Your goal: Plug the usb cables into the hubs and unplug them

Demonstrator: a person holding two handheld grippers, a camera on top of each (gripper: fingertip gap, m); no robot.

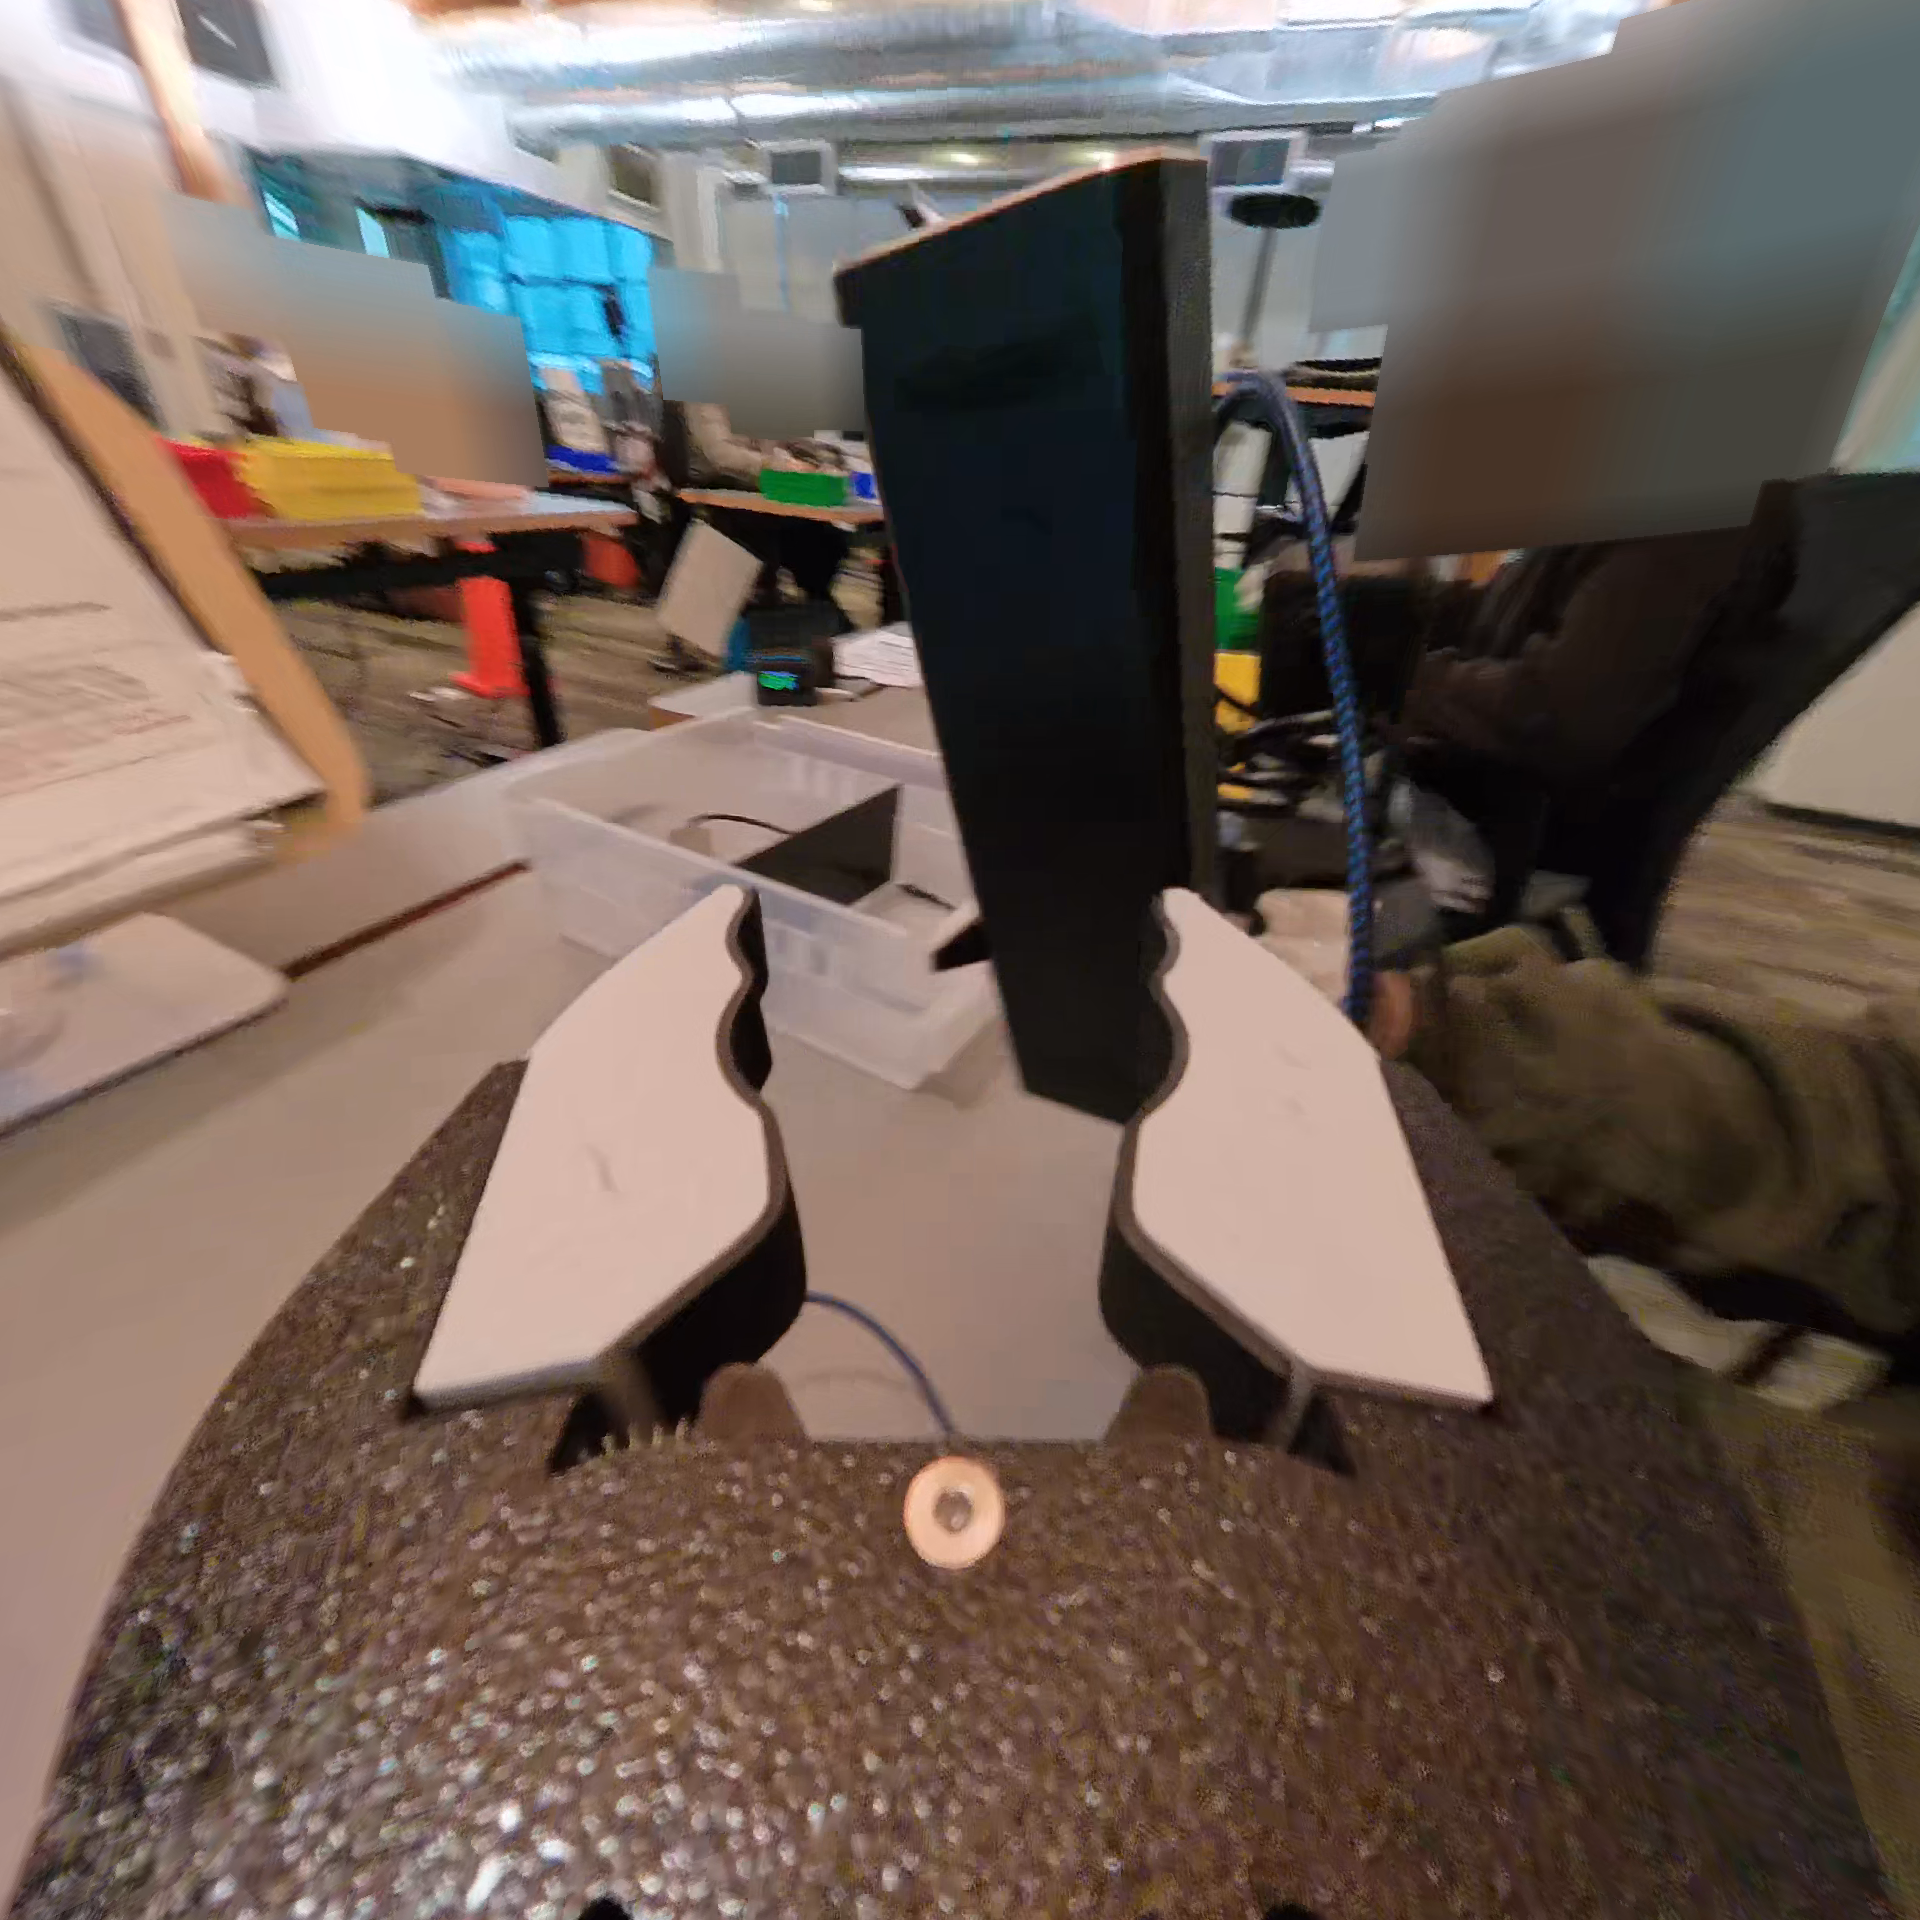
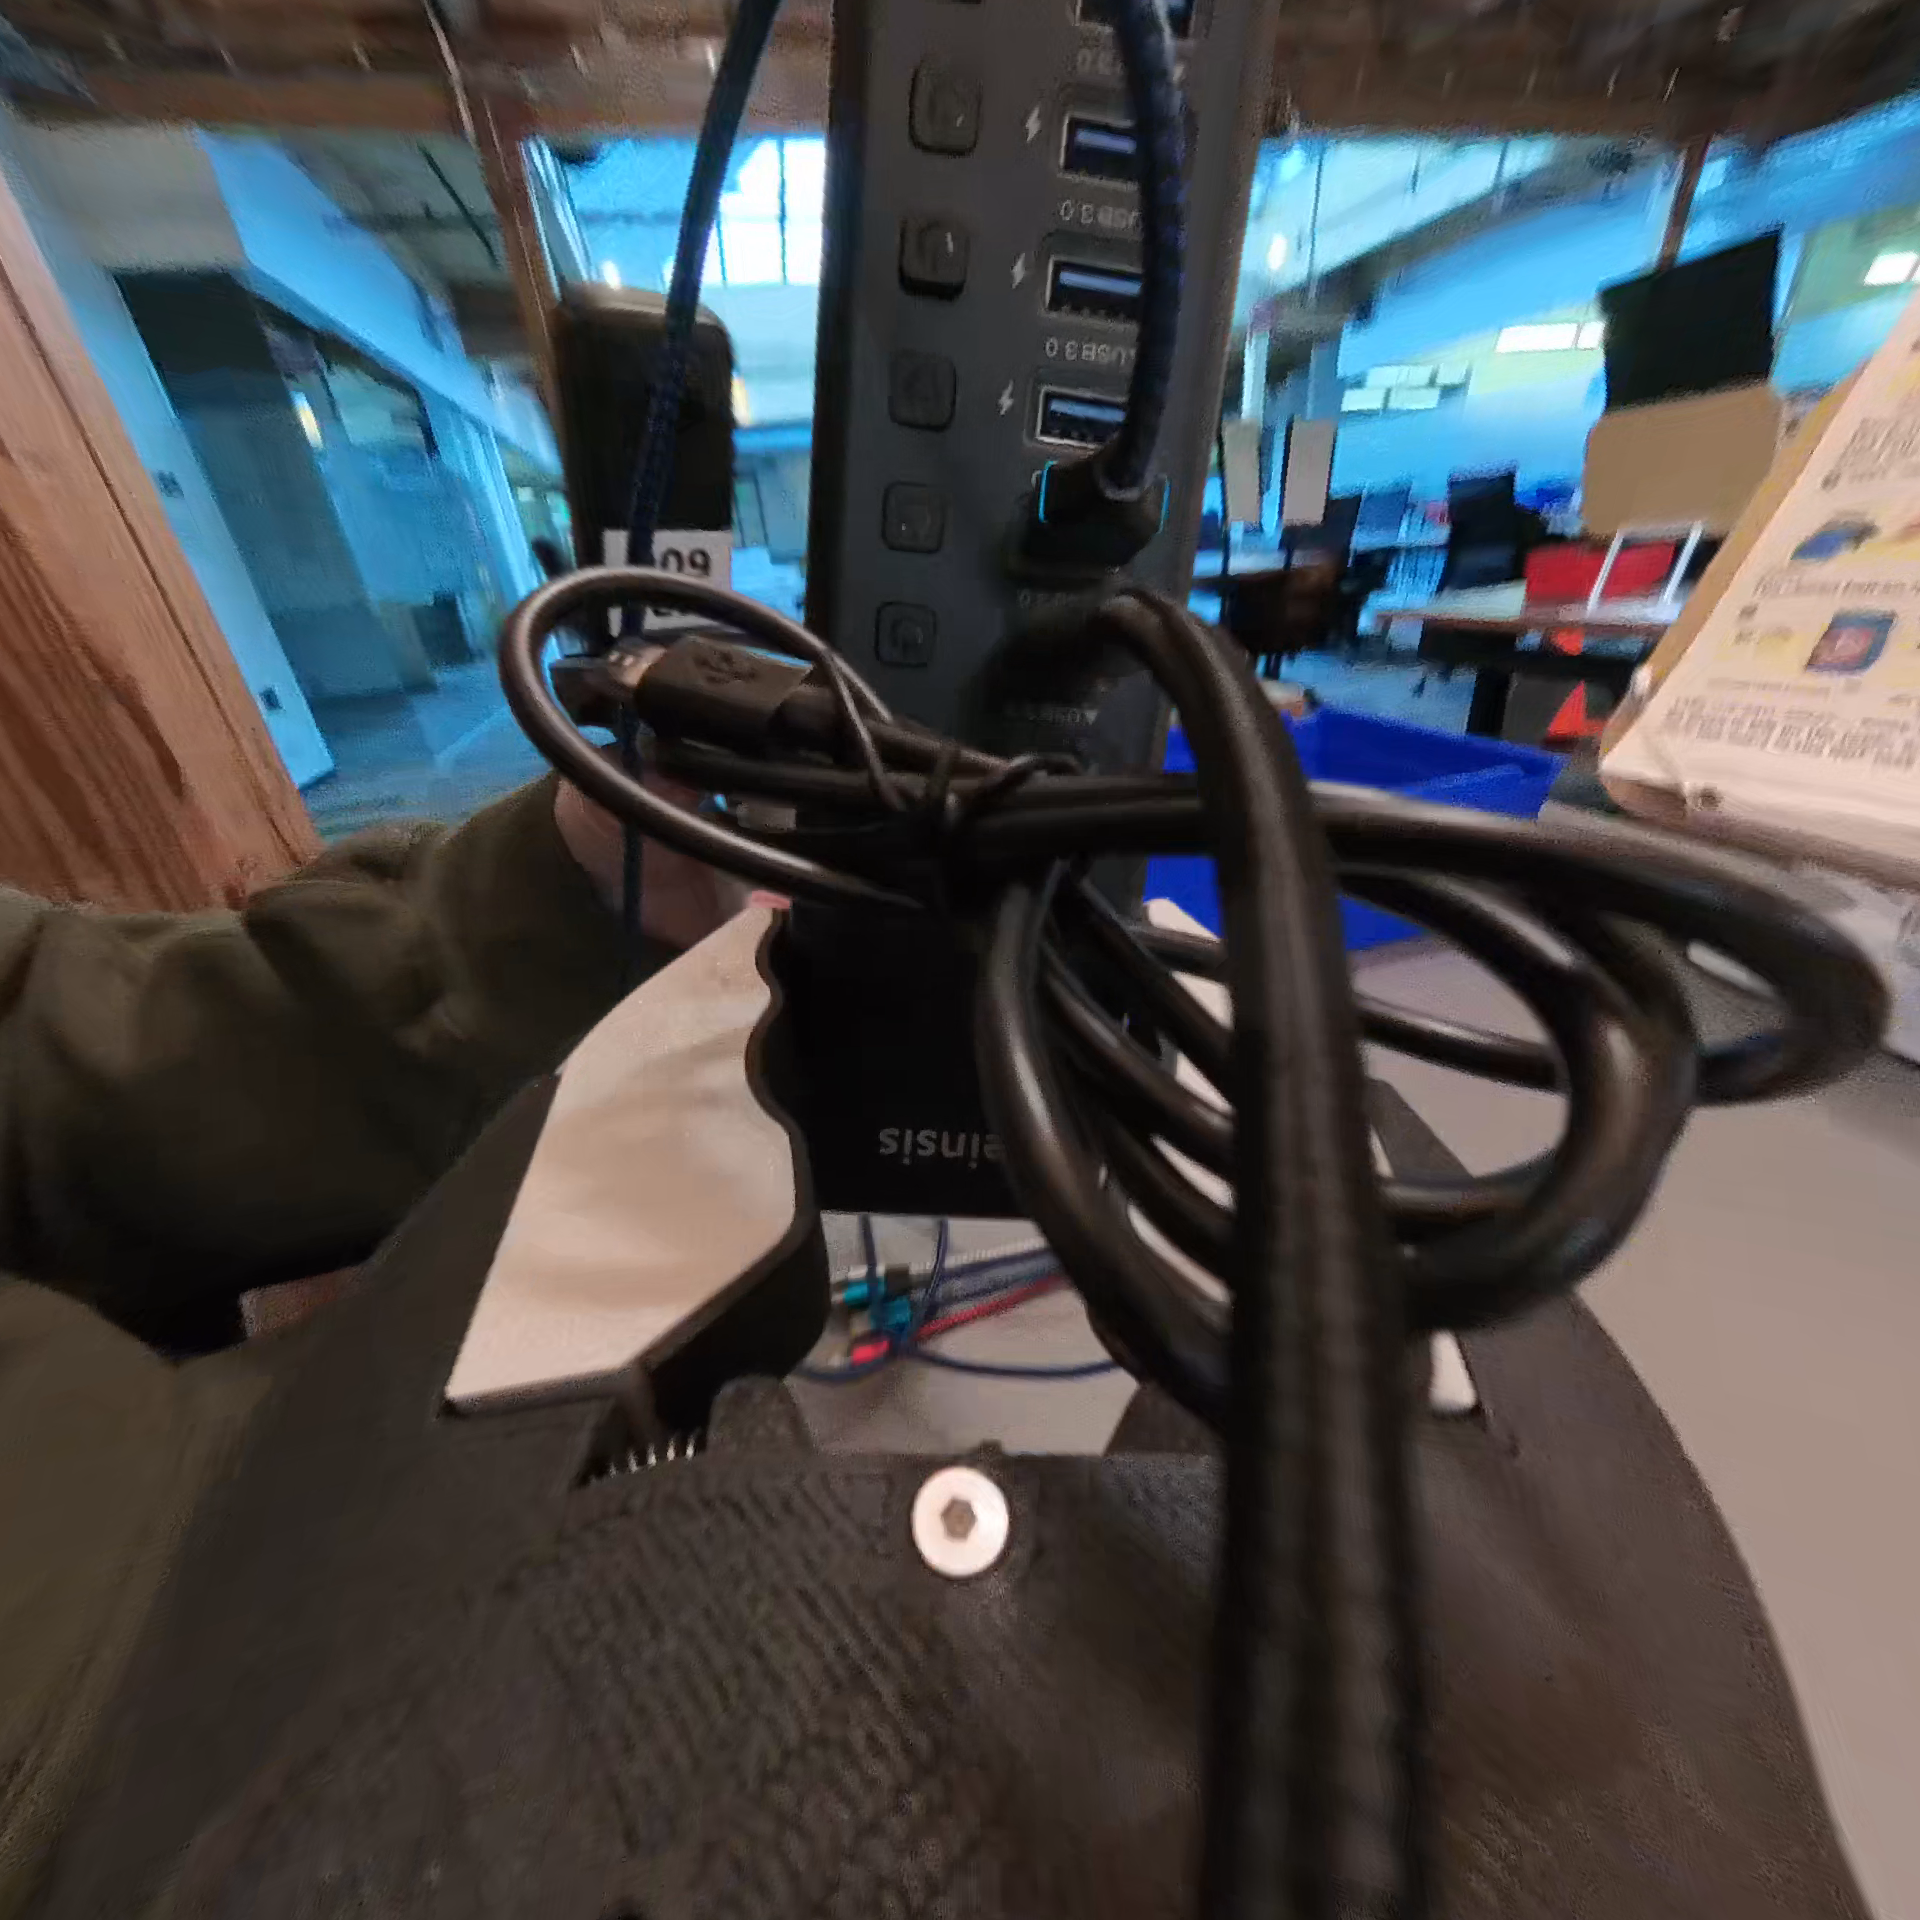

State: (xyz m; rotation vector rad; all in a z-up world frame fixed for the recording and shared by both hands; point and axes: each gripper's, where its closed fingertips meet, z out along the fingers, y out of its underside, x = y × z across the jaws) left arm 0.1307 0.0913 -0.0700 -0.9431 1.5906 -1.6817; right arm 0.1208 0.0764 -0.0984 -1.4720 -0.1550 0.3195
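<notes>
Hub (image 2: 997, 520) upright, long axis vertical, its lower end clamped in right gripper (image 2: 966, 1049); left gripper (image 1: 956, 997) agape, touching the hub's back. Braided cable (image 2: 1143, 260) plugged in, hanging from above; black bundle (image 2: 1351, 987) draped across

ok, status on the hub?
Left gripper open, hub upright against one finger. Right gripper at hub's lower end, grip hidden by black cables. Blue cable plugged in.

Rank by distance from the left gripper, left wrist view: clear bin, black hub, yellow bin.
1. black hub, upright between the left gripper fingers, toward the right one
2. clear bin, just ahead on the table
3. yellow bin, far left table
</notes>
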